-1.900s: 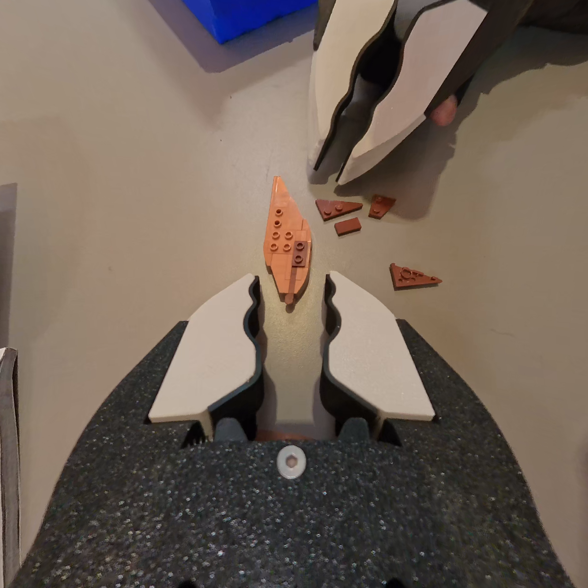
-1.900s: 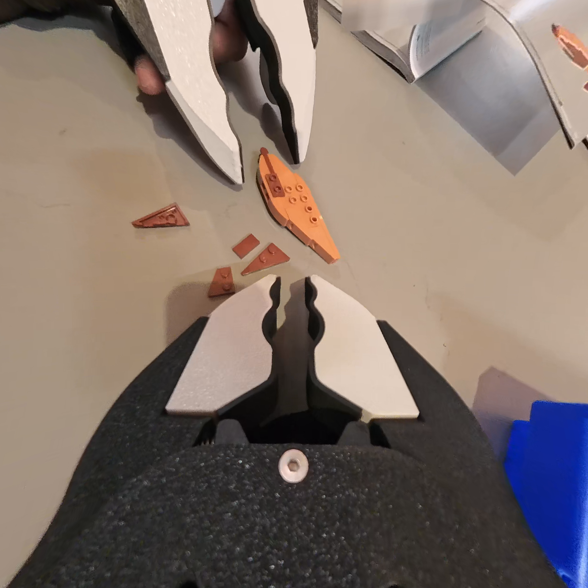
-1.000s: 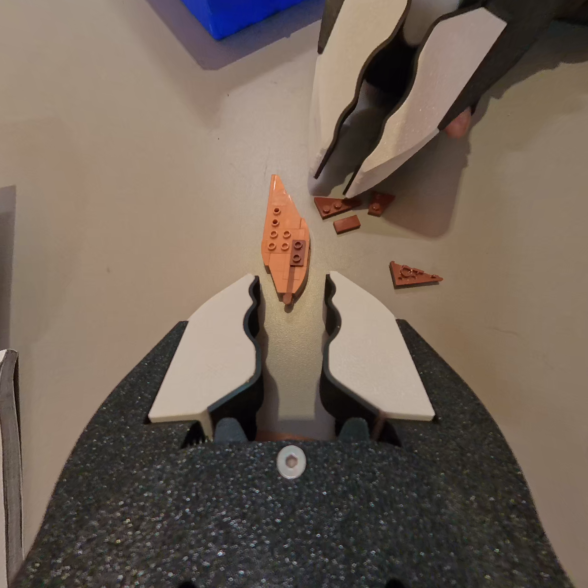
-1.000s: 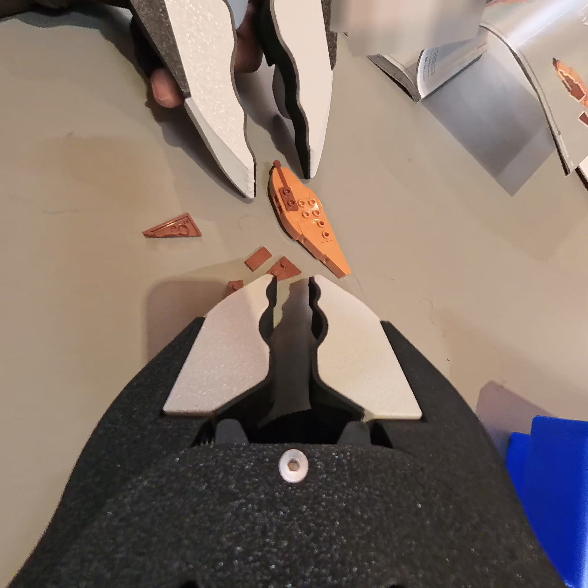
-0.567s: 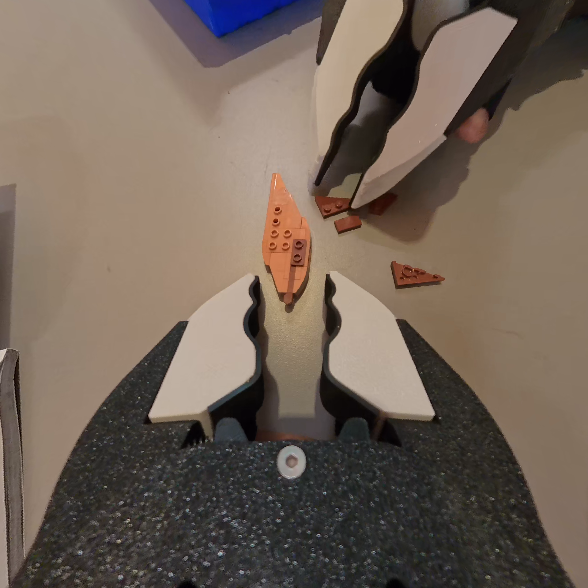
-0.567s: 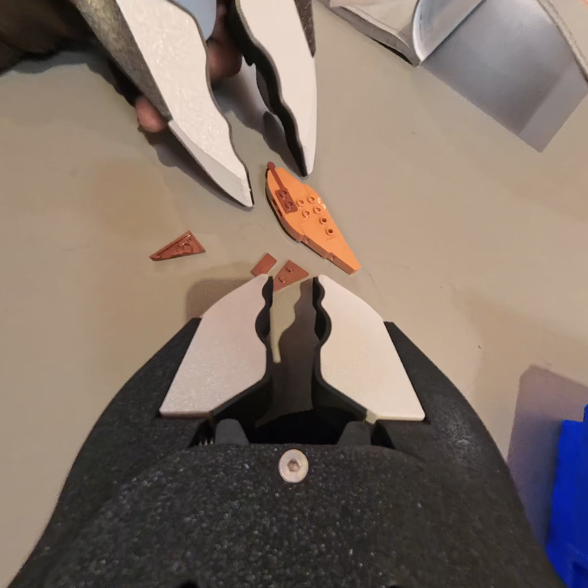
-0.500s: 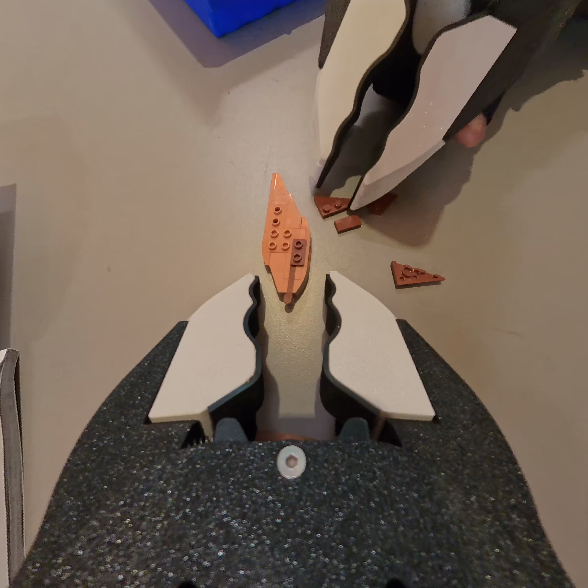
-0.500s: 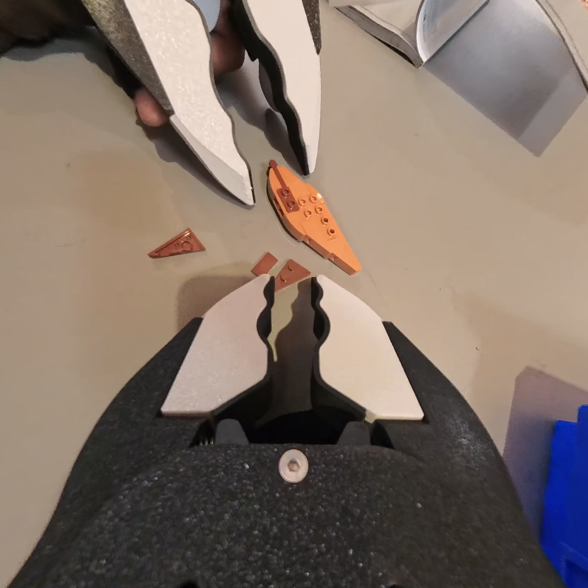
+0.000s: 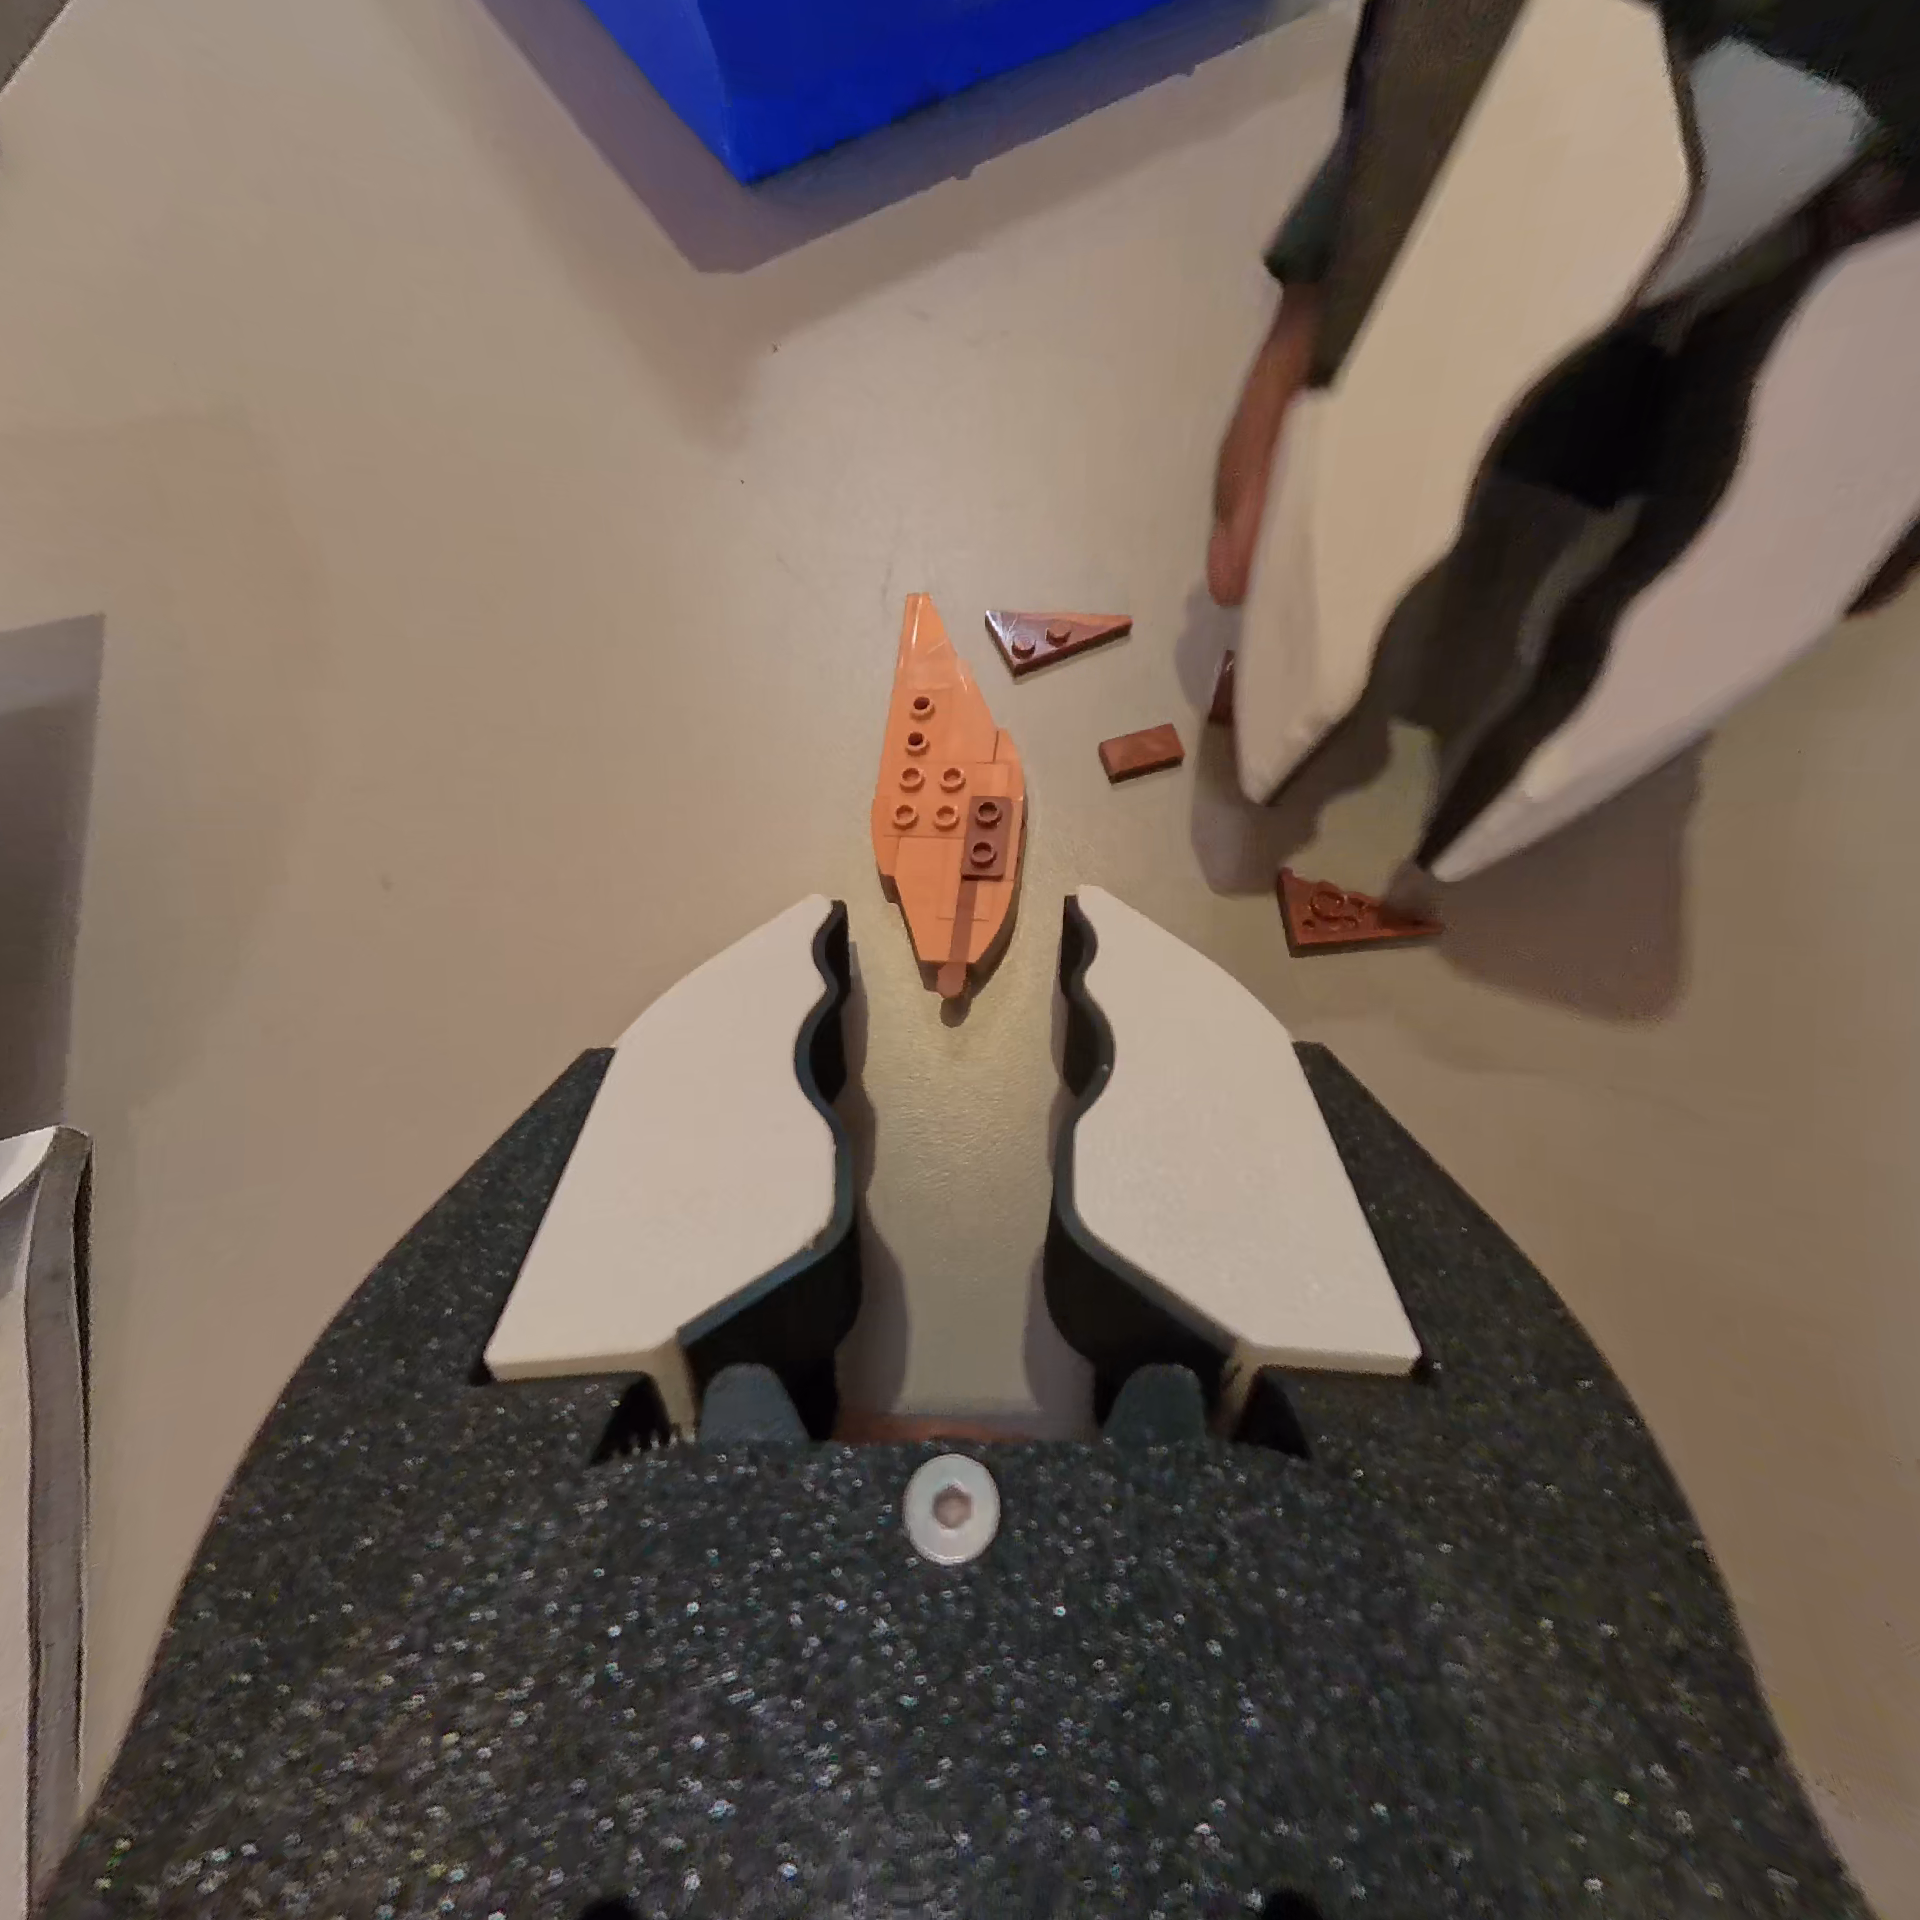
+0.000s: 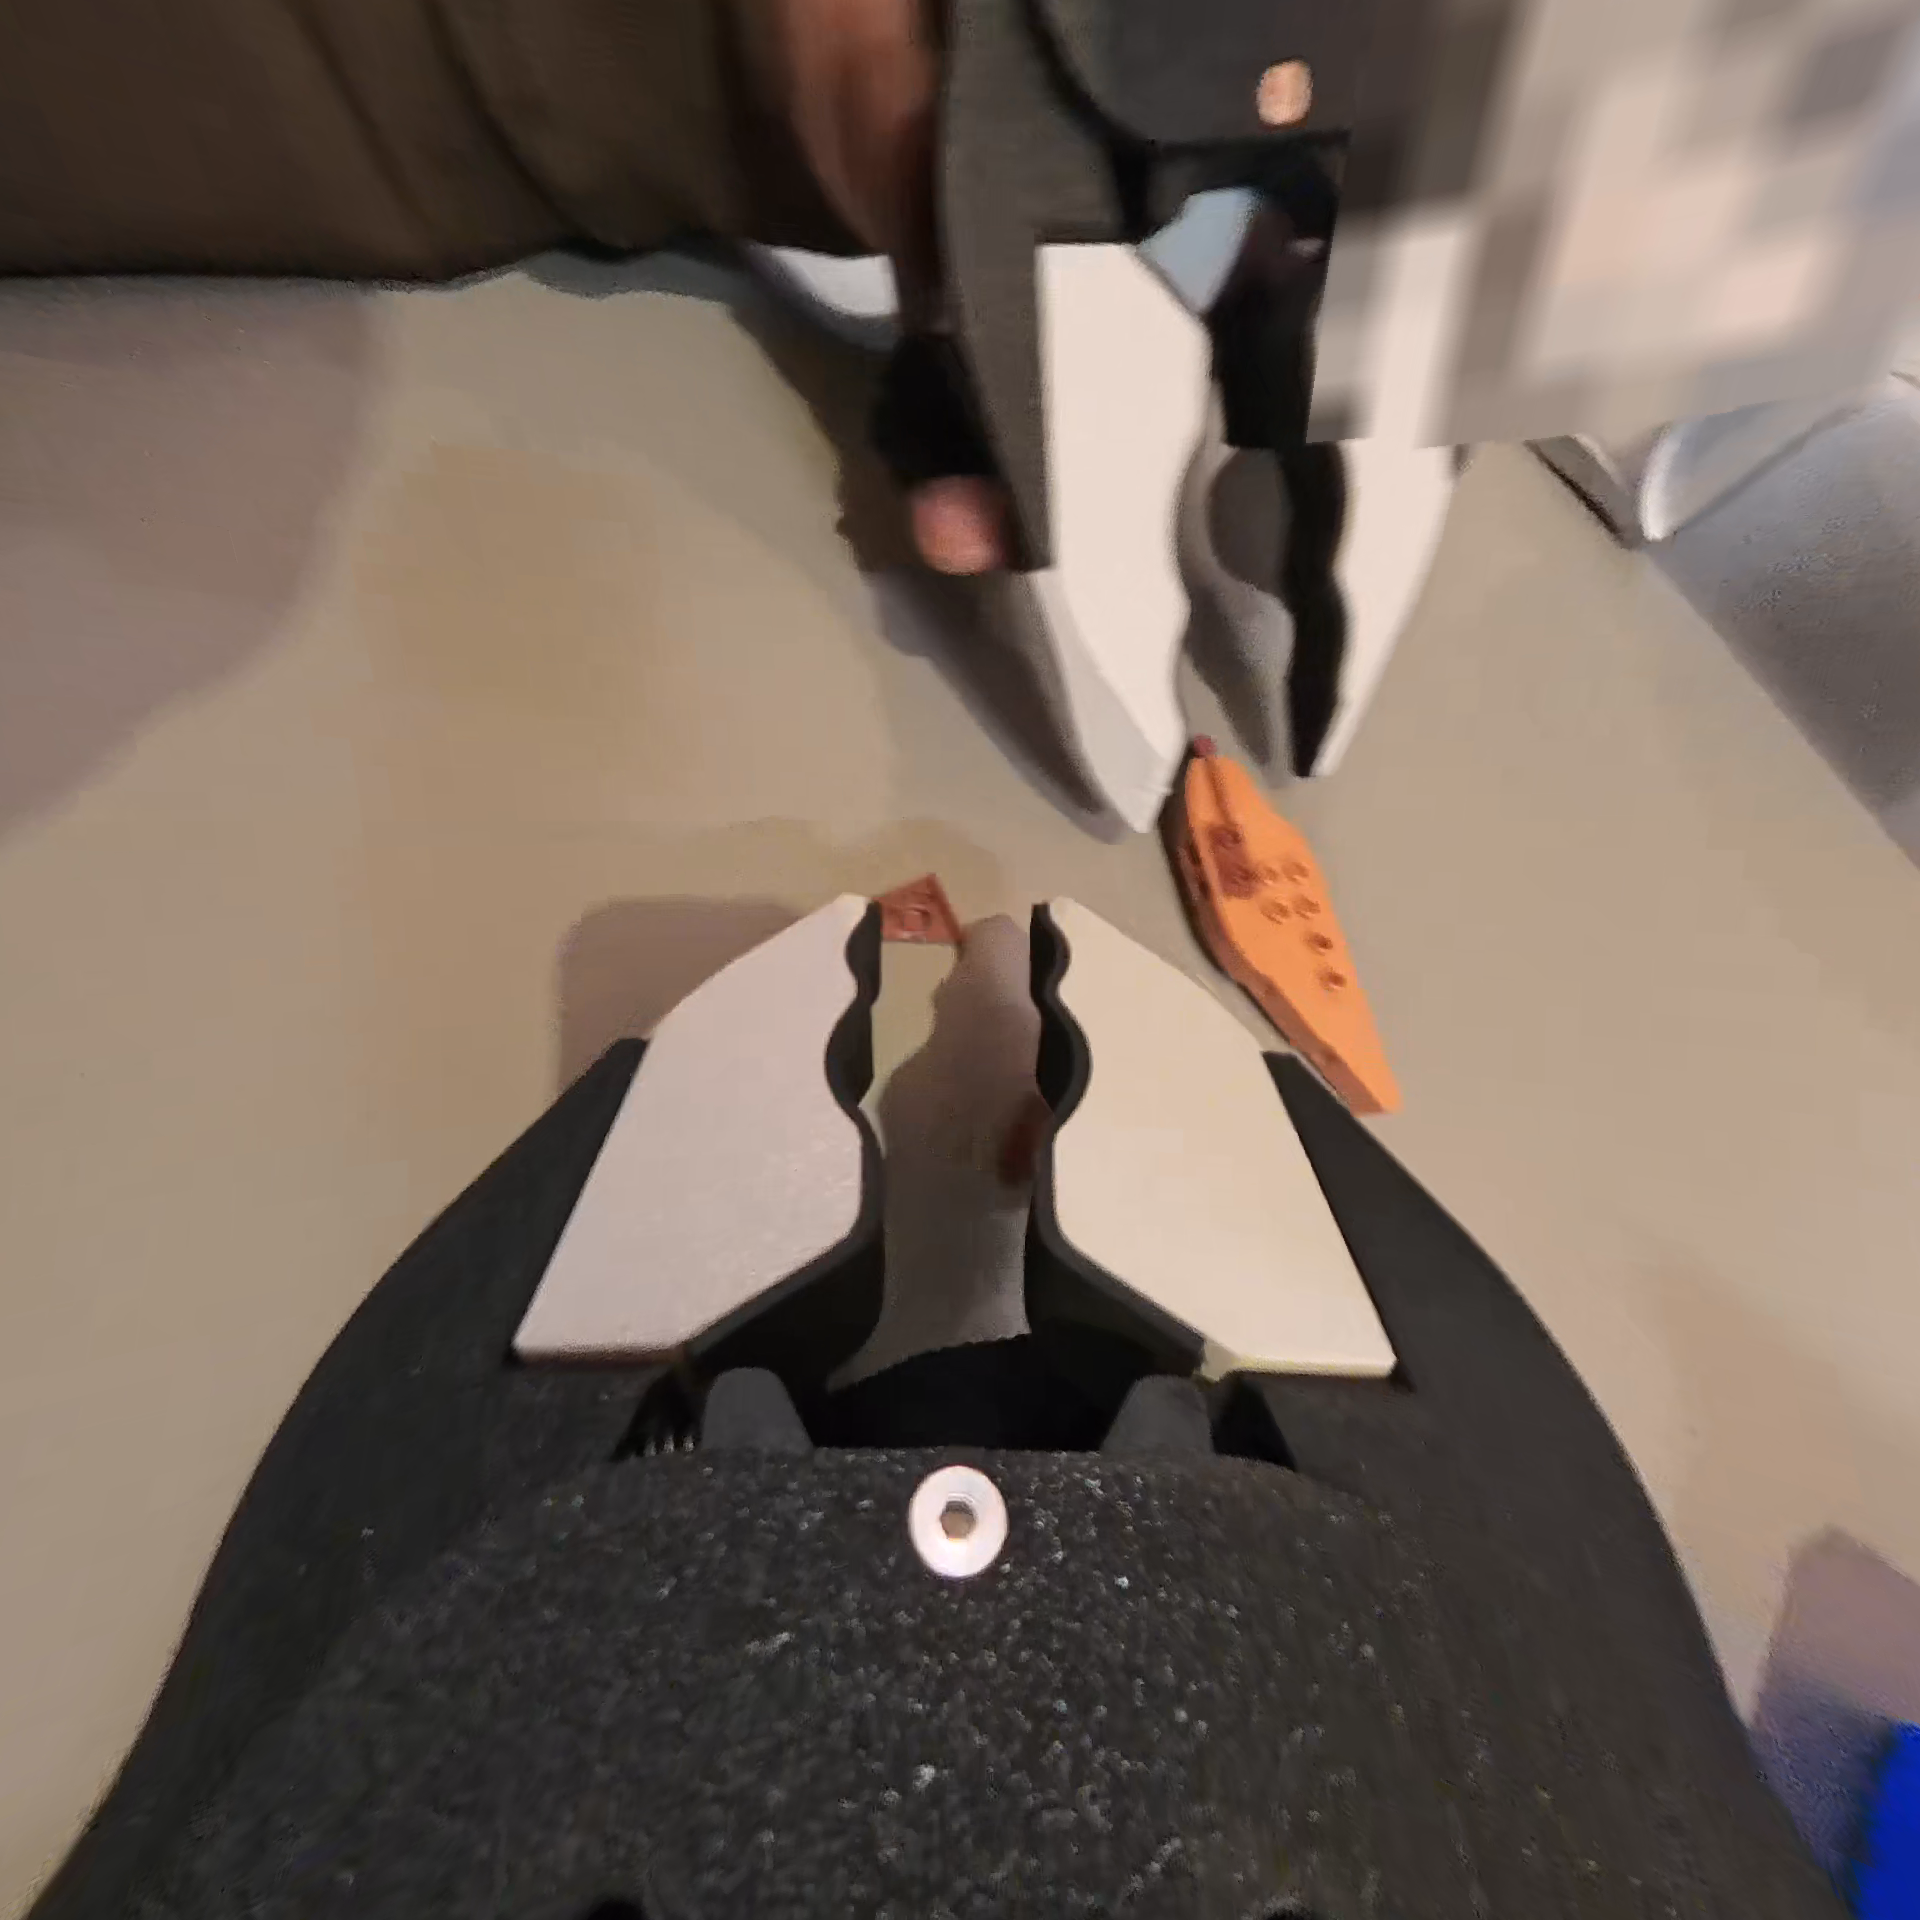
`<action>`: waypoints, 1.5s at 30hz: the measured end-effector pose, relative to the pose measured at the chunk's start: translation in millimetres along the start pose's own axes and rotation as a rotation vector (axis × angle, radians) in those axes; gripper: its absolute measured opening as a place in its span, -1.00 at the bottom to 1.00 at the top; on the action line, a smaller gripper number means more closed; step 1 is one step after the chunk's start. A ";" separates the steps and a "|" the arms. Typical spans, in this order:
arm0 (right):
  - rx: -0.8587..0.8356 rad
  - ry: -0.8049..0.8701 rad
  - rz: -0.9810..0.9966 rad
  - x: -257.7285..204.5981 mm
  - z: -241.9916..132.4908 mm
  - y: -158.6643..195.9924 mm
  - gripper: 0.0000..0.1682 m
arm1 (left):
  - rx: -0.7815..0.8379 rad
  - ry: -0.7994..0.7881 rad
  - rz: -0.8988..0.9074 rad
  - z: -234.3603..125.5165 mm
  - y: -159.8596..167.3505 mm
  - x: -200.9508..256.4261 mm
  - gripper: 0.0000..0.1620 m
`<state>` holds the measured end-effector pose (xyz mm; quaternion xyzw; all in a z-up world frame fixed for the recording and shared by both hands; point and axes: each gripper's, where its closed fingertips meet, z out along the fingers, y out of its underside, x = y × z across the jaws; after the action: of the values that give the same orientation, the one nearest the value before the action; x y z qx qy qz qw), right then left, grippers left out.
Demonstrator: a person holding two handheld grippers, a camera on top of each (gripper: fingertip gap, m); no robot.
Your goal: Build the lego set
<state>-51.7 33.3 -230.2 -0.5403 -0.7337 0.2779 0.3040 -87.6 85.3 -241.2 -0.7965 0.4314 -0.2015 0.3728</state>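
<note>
An orange pointed lego assembly [image 9: 940,790] with a dark brown plate on it lies flat on the beige table. My left gripper [image 9: 954,902] is open, and the assembly's narrow end lies just between its fingertips. My right gripper [image 10: 951,909] is open and low over the table, with a brown printed wedge plate [image 10: 916,920] at its tips. In the left wrist view the right gripper [image 9: 1351,831] hovers over that wedge [image 9: 1345,916]. The assembly [image 10: 1268,914] shows blurred in the right wrist view, below the left gripper [image 10: 1226,790].
Loose brown pieces lie right of the assembly: a wedge plate [image 9: 1055,634] and a small tile [image 9: 1141,750]. A blue box [image 9: 883,62] stands at the far side. A booklet edge [image 9: 42,1351] is at the left. A person's hand [image 10: 945,520] holds the left gripper.
My right gripper has swung from the small brown pieces over to the printed wedge and opened a little wider. The left gripper and the orange assembly stay where they were.
</note>
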 end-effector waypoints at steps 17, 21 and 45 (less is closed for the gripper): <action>-0.093 -0.040 0.060 -7.5 13.9 11.2 -0.62 | 0.036 -0.017 0.069 -12.8 -7.6 1.6 -0.49; -0.065 -0.056 0.141 -0.4 9.2 10.7 -0.62 | 0.068 0.035 0.178 -17.5 -12.6 17.3 -0.49; 0.157 -0.238 0.515 11.7 -11.9 -15.1 -0.71 | 0.199 0.080 0.525 0.6 -24.8 58.6 -0.92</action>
<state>-55.0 41.6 -209.4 -0.6474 -0.5791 0.4631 0.1760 -41.9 45.2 -222.7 -0.6085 0.6154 -0.1705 0.4711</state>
